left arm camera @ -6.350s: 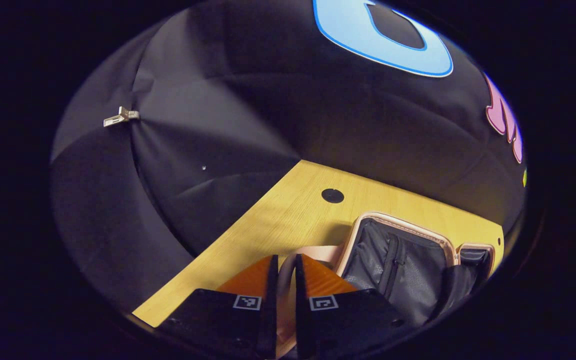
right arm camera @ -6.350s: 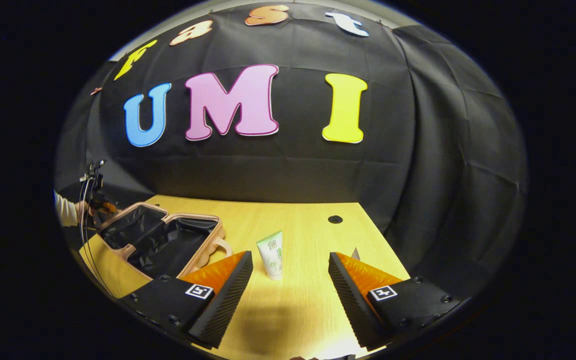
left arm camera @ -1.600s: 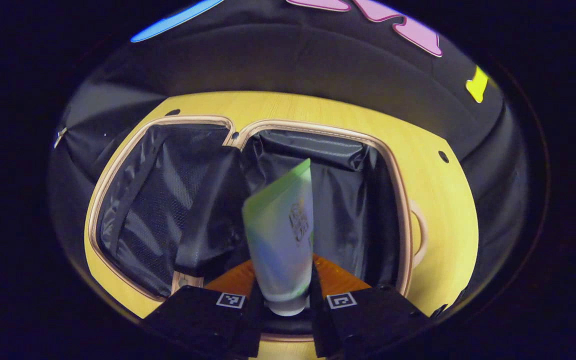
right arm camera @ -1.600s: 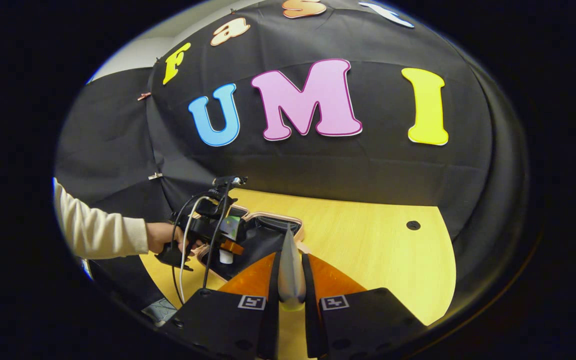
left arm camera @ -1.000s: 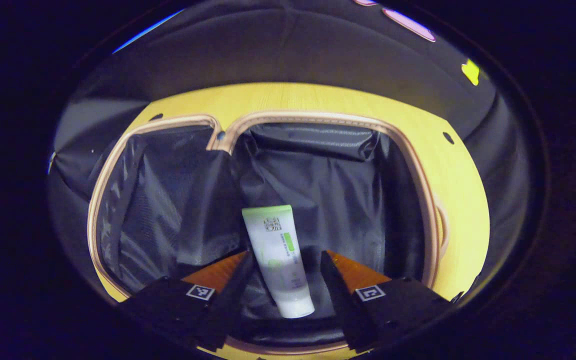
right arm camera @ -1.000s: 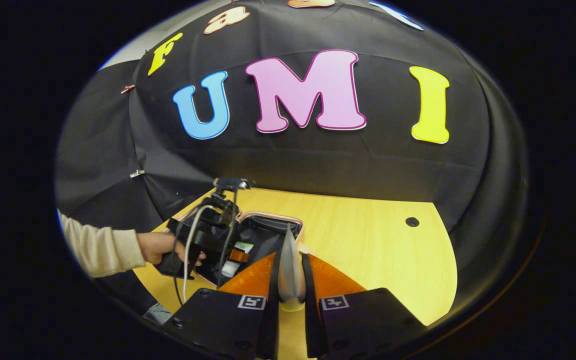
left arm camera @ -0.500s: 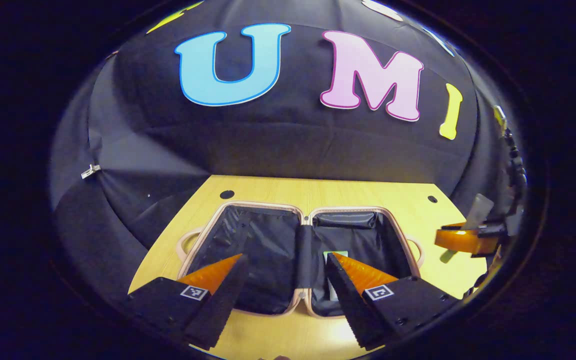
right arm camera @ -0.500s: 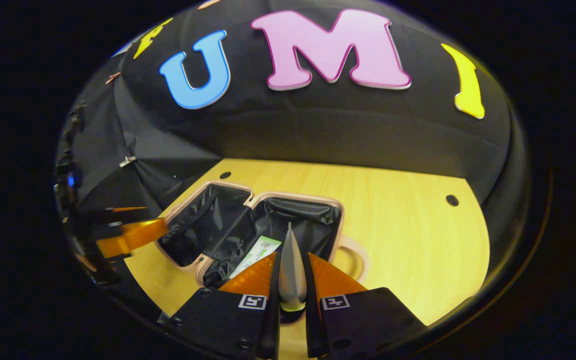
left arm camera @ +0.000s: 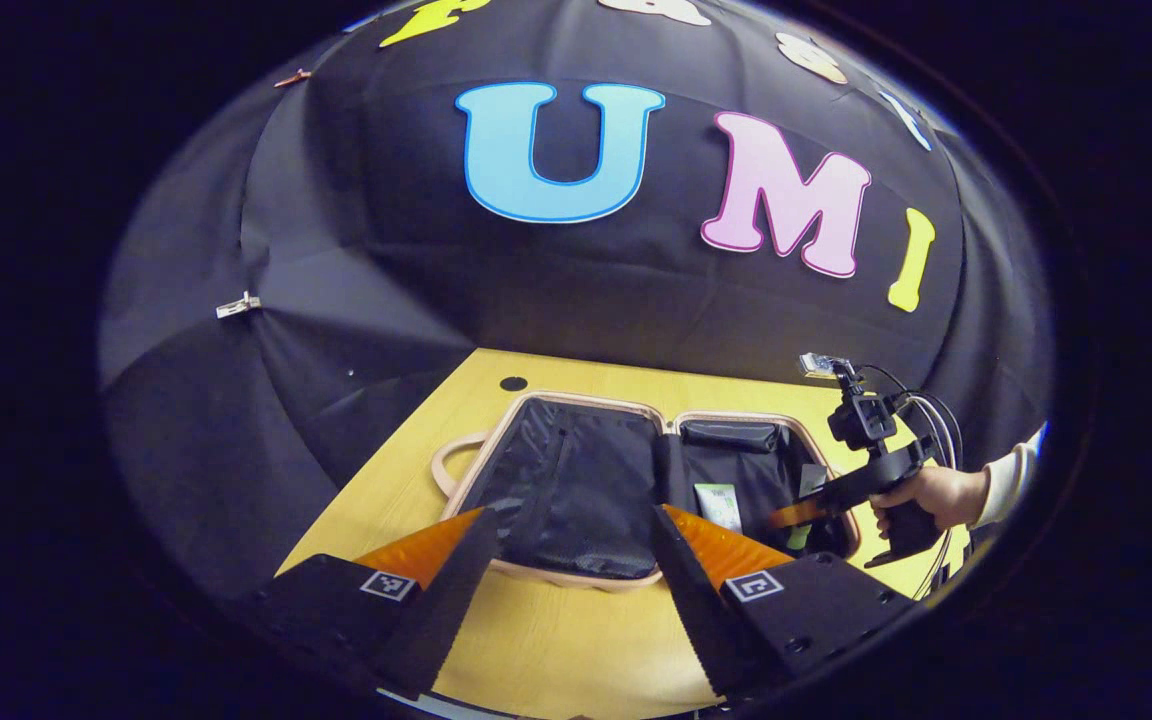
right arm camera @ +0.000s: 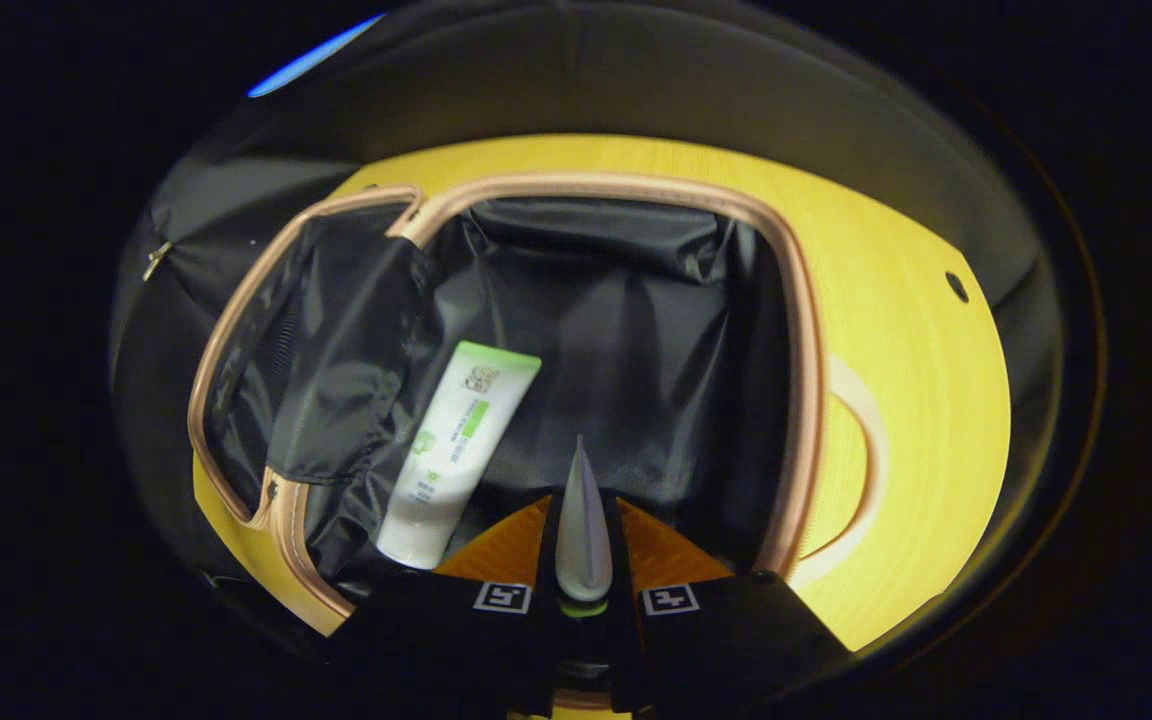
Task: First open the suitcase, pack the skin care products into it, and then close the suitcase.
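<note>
The pink suitcase lies open on the wooden table, black lining up. A white and green tube lies in its right half; in the right gripper view the same tube rests near the middle divider. My left gripper hangs open, nothing between its fingers, over the suitcase's near edge. My right gripper is shut on a thin silvery tube, seen edge-on, and points down into the right half of the suitcase. In the left gripper view a hand holds the right gripper there.
The suitcase's left half carries a mesh pocket. Pink handles stick out at both ends. Bare table lies right of the suitcase, with small round holes. The black cloth wall stands close behind.
My right gripper has swung over the suitcase's right half and now points down into it with the silvery tube. My left gripper, open, has drawn back from the suitcase toward the left.
</note>
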`<act>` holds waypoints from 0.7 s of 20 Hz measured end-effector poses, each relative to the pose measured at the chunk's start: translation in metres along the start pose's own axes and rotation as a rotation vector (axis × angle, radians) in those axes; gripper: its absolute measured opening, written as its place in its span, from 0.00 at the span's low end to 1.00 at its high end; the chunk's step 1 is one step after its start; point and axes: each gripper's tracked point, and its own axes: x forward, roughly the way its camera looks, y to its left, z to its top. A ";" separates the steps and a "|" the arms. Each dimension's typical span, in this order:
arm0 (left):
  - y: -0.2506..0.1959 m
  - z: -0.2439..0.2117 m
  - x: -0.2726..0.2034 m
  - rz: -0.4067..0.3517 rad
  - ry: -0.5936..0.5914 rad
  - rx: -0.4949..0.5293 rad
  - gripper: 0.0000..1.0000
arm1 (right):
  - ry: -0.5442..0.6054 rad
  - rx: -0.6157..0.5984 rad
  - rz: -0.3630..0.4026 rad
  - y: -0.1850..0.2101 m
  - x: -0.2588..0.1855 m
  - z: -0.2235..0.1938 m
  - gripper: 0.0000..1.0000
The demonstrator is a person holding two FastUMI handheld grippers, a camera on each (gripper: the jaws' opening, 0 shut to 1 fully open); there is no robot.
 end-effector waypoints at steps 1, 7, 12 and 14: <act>0.002 -0.002 -0.001 0.002 0.002 -0.001 0.96 | -0.008 0.002 -0.007 0.000 0.000 0.004 0.25; 0.034 -0.013 0.009 0.076 0.036 -0.028 0.96 | -0.099 0.018 -0.006 0.002 -0.028 0.023 0.43; 0.097 0.001 0.043 0.153 0.001 -0.118 0.96 | -0.366 -0.023 0.082 0.007 -0.117 0.052 0.98; 0.120 0.006 0.071 0.135 0.006 -0.147 0.96 | -0.452 -0.032 0.077 -0.012 -0.154 0.049 0.99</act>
